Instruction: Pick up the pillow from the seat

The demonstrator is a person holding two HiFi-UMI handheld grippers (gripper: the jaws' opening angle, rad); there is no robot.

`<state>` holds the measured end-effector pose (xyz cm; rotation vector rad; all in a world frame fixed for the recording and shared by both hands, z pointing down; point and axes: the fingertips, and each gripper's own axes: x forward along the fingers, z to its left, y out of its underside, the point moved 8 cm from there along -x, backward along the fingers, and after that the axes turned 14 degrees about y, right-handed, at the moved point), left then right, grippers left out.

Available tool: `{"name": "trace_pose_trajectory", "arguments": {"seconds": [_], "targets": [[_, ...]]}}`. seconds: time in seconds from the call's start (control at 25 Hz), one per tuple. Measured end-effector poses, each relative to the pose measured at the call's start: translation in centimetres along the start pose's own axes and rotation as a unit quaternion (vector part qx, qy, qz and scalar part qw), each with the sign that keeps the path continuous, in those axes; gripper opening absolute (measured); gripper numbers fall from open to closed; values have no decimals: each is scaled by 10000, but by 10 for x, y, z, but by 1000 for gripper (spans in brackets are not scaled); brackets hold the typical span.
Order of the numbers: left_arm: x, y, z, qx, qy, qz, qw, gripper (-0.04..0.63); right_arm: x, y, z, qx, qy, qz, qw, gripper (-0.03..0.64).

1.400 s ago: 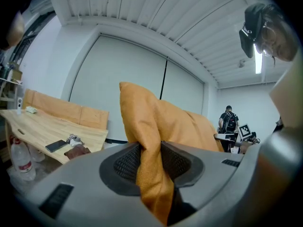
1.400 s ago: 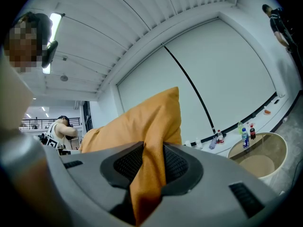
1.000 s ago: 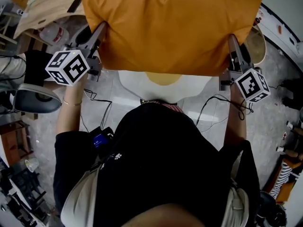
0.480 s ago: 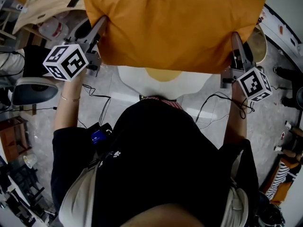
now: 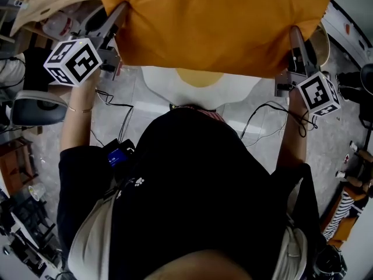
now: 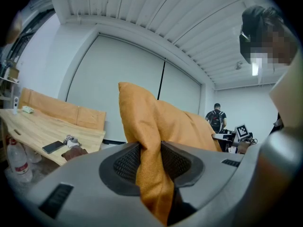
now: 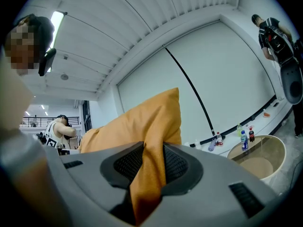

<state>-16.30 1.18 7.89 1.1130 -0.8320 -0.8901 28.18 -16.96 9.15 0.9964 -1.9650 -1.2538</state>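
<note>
Pillow [image 5: 215, 28], orange, hangs above the white/yellow seat [image 5: 233, 89], not touching it. L gripper [image 5: 118, 13] pinches its left edge and R gripper [image 5: 296, 39] its right edge, both w/ jaws clamped on fabric. Beige tub [image 7: 277, 162] sits right of seat, contents unclear.

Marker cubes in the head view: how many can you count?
2. One cube sits on the left tool, upper left; the other cube on the right tool, at right. Both tools clamp the orange pillow.
</note>
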Motion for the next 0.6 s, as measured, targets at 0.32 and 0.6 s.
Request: {"name": "trace_pose_trajectory", "arguments": {"seconds": [0.32,0.6], "targets": [[1,-4,-1,73,21,-31,10000,126,-1,3,1,16,34,4,10000,127],[1,-5,0,87,32,-42,9999,126,-1,4,2,-4,72,-8,10000,127]]}}
